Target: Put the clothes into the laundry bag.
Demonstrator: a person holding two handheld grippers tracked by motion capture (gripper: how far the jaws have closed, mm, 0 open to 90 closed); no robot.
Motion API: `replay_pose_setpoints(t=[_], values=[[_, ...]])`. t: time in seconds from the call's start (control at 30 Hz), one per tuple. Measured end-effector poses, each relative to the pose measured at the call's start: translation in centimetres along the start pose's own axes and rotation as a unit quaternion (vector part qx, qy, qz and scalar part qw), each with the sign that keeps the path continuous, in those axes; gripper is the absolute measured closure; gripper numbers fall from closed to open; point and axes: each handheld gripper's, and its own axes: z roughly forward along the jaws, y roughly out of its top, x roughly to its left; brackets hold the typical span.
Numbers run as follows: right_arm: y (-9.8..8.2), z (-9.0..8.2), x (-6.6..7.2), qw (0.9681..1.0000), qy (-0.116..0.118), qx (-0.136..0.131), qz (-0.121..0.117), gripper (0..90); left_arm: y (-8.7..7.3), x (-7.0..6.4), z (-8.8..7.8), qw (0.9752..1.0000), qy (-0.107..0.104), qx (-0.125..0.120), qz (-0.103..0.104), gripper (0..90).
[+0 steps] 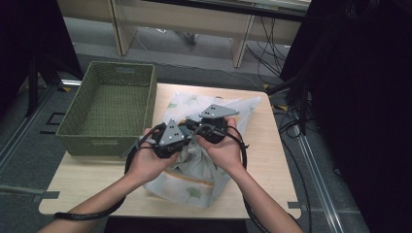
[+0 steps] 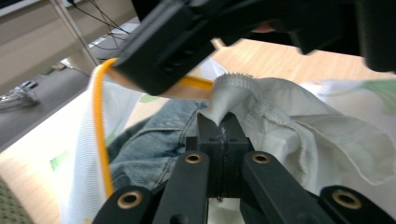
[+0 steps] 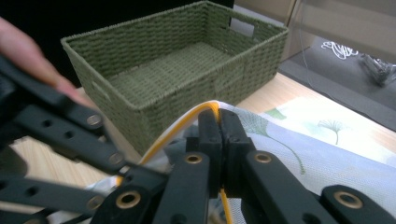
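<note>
The white leaf-printed mesh laundry bag [image 1: 194,184] with blue denim [image 2: 149,135] still inside is pinched by both grippers, left gripper [image 2: 219,128] clamped on white cloth, right gripper [image 3: 218,122] on its yellow rim [image 3: 187,122], the empty green woven basket [image 1: 77,136] waiting at ten o'clock.

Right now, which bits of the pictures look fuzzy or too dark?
High view: the sides are nearly black, the laundry bag is evenly lit. Left gripper view: the other gripper's black body is blurred up close. Right gripper view: the green basket is sharp.
</note>
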Motion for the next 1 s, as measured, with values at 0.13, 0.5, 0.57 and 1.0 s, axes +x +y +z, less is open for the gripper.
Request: replay_pose_setpoints(t=[0.13,0.5,0.57,1.0], values=[[0.9,-0.3,0.0,0.9999,0.0,-0.014,-0.005,90.0,0.4,1.1,0.2,0.9998,0.019,-0.003,-0.003,89.4],[0.9,-0.1,-1.5,0.9996,-0.021,-0.015,0.015,90.0,-1.7,1.4,4.6,0.998,0.051,0.029,0.023,88.8],[0.5,0.0,-1.9,0.9995,-0.027,-0.012,0.015,90.0,-2.3,1.2,5.6,0.9973,0.049,0.042,0.035,88.8],[-1.2,0.8,-2.8,0.9989,-0.038,0.015,0.023,90.0,-5.1,0.2,10.1,0.9941,0.039,0.088,0.051,87.1]])
